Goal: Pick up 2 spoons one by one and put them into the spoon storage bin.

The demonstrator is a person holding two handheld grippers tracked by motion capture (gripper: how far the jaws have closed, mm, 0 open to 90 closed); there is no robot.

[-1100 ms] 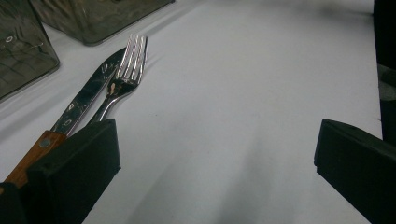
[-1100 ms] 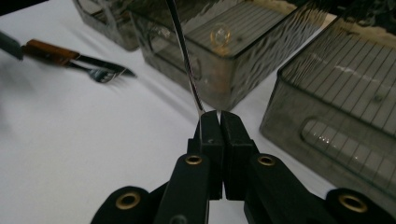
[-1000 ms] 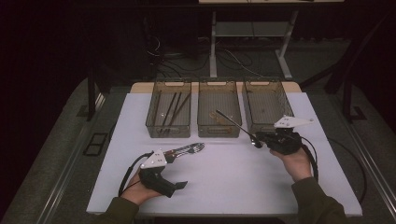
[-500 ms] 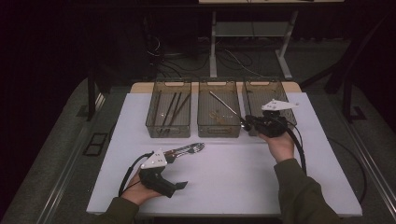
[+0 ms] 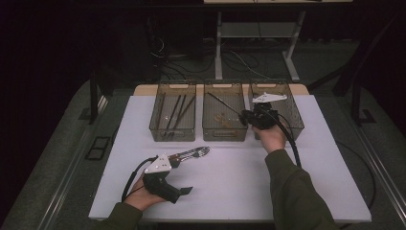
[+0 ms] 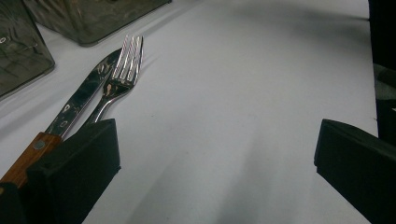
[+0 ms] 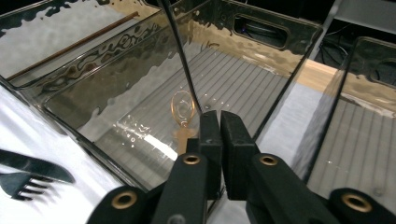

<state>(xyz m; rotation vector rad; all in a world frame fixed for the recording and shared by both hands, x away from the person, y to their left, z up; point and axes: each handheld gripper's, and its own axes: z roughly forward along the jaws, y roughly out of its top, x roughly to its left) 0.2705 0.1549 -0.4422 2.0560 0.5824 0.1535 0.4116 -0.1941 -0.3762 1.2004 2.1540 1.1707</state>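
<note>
My right gripper (image 5: 245, 118) hovers at the back of the table, above the wall between the middle bin (image 5: 225, 138) and the right bin (image 5: 292, 112). It is shut on a thin dark stick (image 5: 225, 105) that slants up and left over the middle bin. Its jaws have just been opening slightly. In the right gripper view (image 7: 219, 122) a narrow slit shows between them, with the stick (image 7: 180, 51) still rising from their tips. A gold spoon (image 7: 183, 109) lies in the bin below. My left gripper (image 5: 184, 175) rests open at the front left, with nothing between its jaws.
A fork (image 6: 123, 70) and a wooden-handled knife (image 6: 79, 107) lie side by side on the white table, just past my left gripper's (image 6: 217, 154) left-hand jaw. The left bin (image 5: 172, 136) holds several dark sticks. A dark floor surrounds the table.
My right gripper has carried the stick back and to the left, from in front of the right bin to over the bins. The left gripper stayed put.
</note>
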